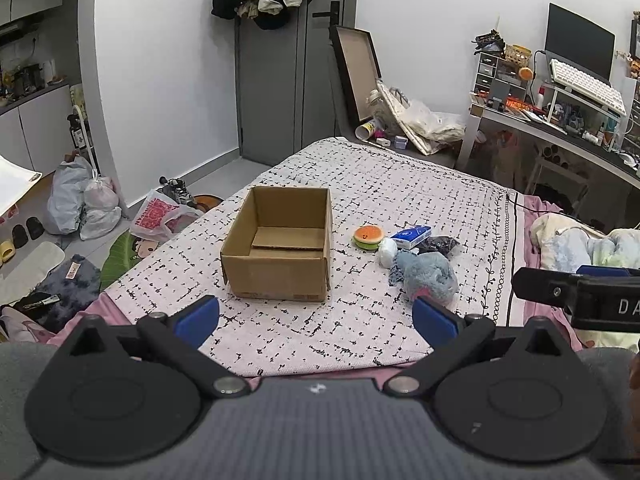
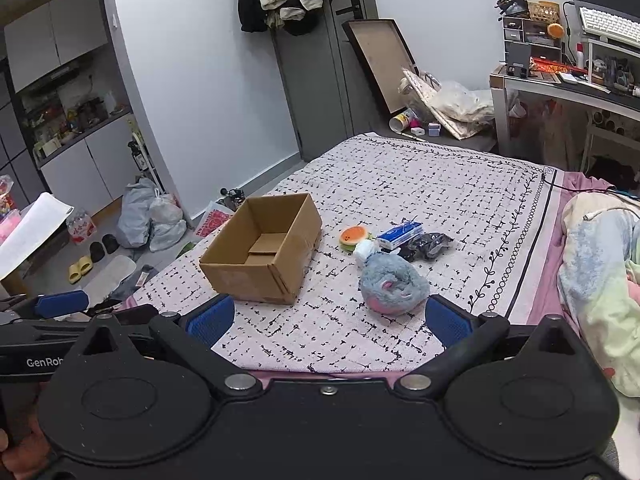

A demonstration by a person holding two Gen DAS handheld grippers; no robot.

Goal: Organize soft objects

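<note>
An open, empty cardboard box [image 1: 280, 240] [image 2: 262, 250] stands on the bed. To its right lies a cluster of soft things: a grey-blue plush toy [image 1: 430, 274] [image 2: 394, 286], an orange burger-shaped squishy [image 1: 368, 237] [image 2: 354, 236], a small white bundle [image 1: 387, 252] [image 2: 365, 250], a blue tissue pack [image 1: 412, 237] [image 2: 400, 235] and a black crumpled bag [image 1: 440, 245] [image 2: 428, 245]. My left gripper [image 1: 316, 320] hovers open near the bed's front edge, below the box. My right gripper [image 2: 330, 322] is open too, just short of the plush toy. Both hold nothing.
The bed's patterned cover [image 1: 360, 184] has bare room behind the box. A bundled blanket [image 2: 600, 272] lies at the right. Bags [image 1: 84, 200] and slippers litter the floor on the left. A cluttered desk [image 1: 560, 120] stands at the back right.
</note>
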